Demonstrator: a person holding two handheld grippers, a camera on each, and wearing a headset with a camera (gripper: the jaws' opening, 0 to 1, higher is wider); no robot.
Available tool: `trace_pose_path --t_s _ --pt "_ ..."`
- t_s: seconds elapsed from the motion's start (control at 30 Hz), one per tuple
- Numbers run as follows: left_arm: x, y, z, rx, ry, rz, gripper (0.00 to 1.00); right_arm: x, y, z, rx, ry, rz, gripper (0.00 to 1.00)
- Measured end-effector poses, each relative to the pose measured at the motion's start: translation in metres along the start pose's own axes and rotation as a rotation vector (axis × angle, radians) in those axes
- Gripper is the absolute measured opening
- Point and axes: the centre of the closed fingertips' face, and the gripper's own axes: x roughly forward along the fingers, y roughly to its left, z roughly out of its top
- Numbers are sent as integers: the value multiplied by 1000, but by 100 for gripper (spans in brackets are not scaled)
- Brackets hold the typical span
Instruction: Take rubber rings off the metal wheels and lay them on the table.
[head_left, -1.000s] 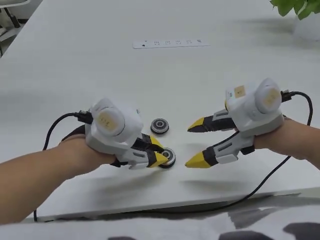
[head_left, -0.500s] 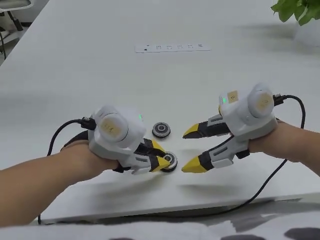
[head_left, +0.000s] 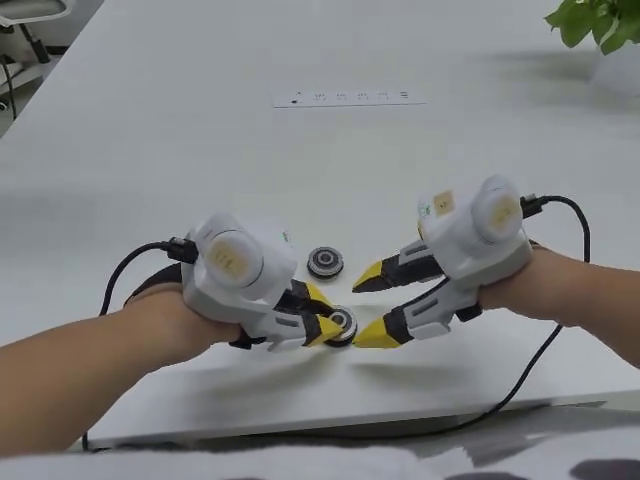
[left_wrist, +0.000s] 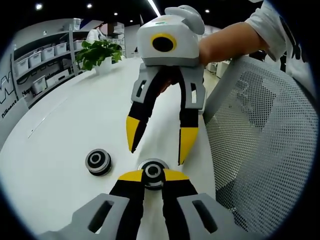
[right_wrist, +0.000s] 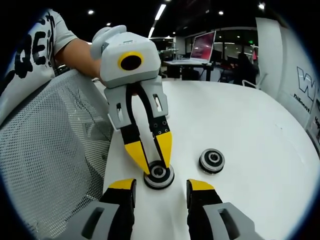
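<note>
Seemingly office: white table (head_left: 200, 120), 2 wheels (head_left: 325, 262) (head_left: 341, 322).

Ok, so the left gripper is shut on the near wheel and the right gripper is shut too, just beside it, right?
No: the right gripper is open, jaws spread, as the head view shows. The left gripper is shut on the near wheel, the right just beside it.
</note>
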Motion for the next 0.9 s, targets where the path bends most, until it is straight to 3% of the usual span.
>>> trace_pose_path --t_s 0.33,0.43,0.67,0.9 --pt "0 -1 0 -3 -6 12 8 3 1 -1 65 -41 3 31" --pt "0 -1 0 0 0 16 8 4 1 -1 51 -42 0 26" --pt "0 0 0 0 -3 19 8 10 6 -4 51 -26 12 28" --pt "0 0 0 1 -5 21 8 11 0 1 78 -58 -18 29"
